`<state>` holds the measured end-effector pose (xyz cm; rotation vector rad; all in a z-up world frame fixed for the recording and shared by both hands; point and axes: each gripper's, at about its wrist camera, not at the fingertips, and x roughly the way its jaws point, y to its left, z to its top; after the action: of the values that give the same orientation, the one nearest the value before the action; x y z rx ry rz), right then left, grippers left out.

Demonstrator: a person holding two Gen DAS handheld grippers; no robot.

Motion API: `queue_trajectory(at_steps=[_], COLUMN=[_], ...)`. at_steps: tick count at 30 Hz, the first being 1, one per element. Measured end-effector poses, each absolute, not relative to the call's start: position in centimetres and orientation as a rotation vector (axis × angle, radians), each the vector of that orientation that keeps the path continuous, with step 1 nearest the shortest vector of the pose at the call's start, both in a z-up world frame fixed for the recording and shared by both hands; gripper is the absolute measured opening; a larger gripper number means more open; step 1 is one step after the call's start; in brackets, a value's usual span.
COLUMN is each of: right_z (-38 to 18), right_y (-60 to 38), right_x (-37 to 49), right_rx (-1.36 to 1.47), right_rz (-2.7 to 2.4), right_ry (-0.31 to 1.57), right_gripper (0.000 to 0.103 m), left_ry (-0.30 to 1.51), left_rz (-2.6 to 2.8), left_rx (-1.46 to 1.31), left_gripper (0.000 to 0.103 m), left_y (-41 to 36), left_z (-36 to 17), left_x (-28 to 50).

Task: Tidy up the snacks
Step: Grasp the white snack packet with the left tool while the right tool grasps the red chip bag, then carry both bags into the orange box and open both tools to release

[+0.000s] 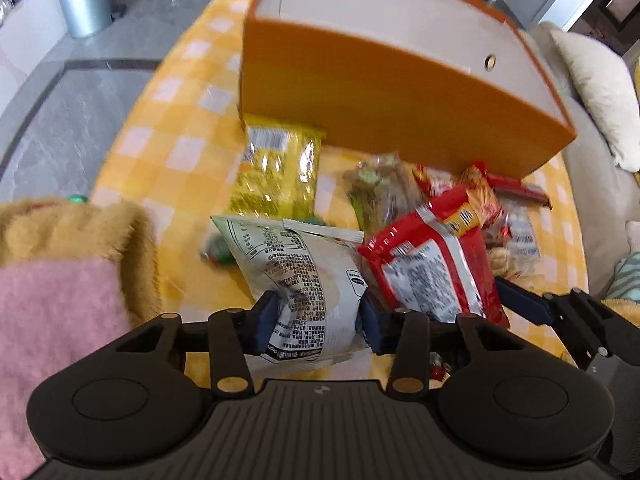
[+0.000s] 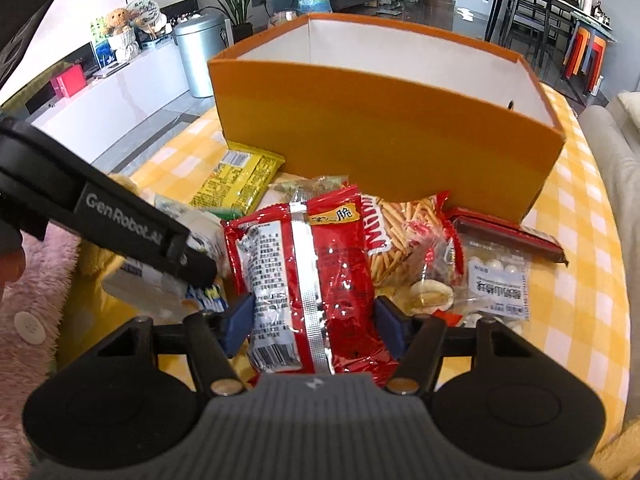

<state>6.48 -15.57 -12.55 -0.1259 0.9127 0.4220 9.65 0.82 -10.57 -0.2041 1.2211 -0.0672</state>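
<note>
An orange box [image 1: 384, 96] with a white inside stands at the back of the yellow checked table [image 1: 168, 136]; it also shows in the right wrist view [image 2: 384, 136]. My left gripper [image 1: 316, 320] is shut on a white snack bag [image 1: 304, 272] with black print. My right gripper [image 2: 314, 324] is shut on a red snack bag [image 2: 312, 272], which also shows in the left wrist view [image 1: 432, 268]. A yellow packet [image 1: 276, 172] lies in front of the box. The left gripper's body [image 2: 120, 224] crosses the right wrist view at left.
More snacks lie right of the red bag: a bag of sticks [image 2: 404, 236], a clear bag of white balls [image 2: 496, 268], a dark red bar [image 2: 508, 232]. A metal bin [image 2: 200, 52] stands on the floor beyond. A sofa [image 1: 592, 208] is at the right.
</note>
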Motion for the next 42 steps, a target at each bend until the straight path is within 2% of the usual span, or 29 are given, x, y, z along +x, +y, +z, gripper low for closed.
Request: queue_trajectory(at_steps=[10,20,27,35,42], right_z=[-7.8,-1.9,2.0,5.1,4.8], right_y=[-16.8,-19.5,-20.9,-21.3,-19.9], right_x=[3.7,2.6,5.9,12.1,18.9], right_rx=[-0.06,0.047,0.127,0.205,0.235], right_rz=[0.375,0.29,0.242,0.227,0.237], right_ry=[0.808,0.682,0.634,0.597,0.649], right_gripper=[0.063,0.063,0.063,0.063,0.063], left_ry=[1.097,0.92,0.797,0.73,0.729], left_rz=[-0.054,-0.12,-0.155,-0.176,-0.19], left_rx=[-0.214,-0.107,-0.016,0.095,0.187], left_gripper=[0.05,0.05,0.05,0.05,0.05], left_y=[2.4,1.6,0.3,-1.1,-2.2], left_z=[-6.5,-1.0,2.6,4.1,3.9], left_x=[7.6,8.2,11.1,15.7,20.0])
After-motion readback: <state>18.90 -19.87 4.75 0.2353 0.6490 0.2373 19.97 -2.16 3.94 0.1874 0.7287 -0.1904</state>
